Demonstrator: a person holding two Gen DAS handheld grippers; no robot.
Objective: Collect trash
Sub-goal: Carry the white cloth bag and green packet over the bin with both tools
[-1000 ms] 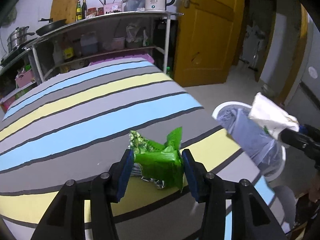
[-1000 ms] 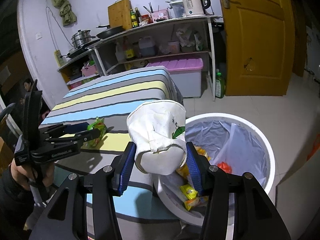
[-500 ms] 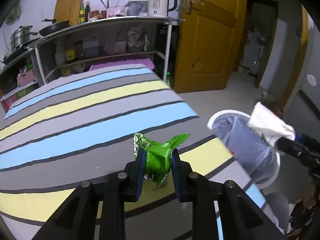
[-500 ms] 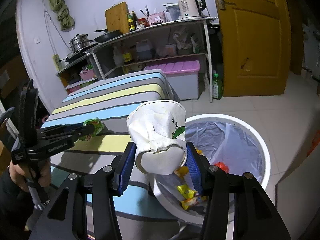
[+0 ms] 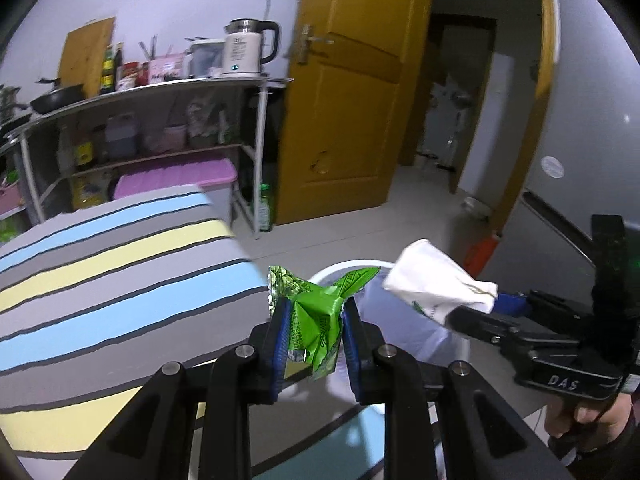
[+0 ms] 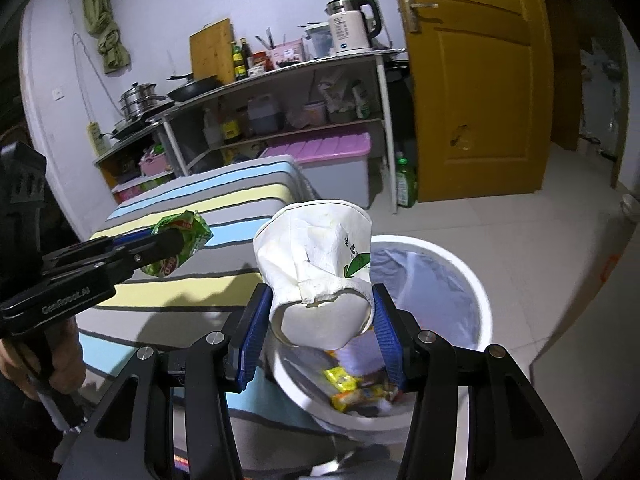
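My left gripper (image 5: 314, 312) is shut on a crumpled green snack wrapper (image 5: 316, 316) and holds it in the air past the edge of the striped table (image 5: 120, 280). From the right wrist view the same green wrapper (image 6: 180, 244) shows in the left gripper (image 6: 166, 246) above the table. My right gripper (image 6: 318, 316) is shut on a crushed white paper cup (image 6: 316, 264), which hangs over the near rim of the white trash bin (image 6: 476, 296). That cup (image 5: 436, 284) also appears at the right of the left wrist view, over the bin (image 5: 344, 270).
The bin has a grey liner and holds yellow wrappers (image 6: 348, 384). Behind the table stands a metal shelf (image 6: 280, 92) with a kettle, pans and bottles, a pink-lidded box (image 6: 320, 148) under it, and a yellow door (image 6: 472, 80). Tiled floor lies around the bin.
My left gripper closed on the green wrapper, lifted it off the table and carried it right toward the bin. The right gripper with the cup shifted slightly over the bin.
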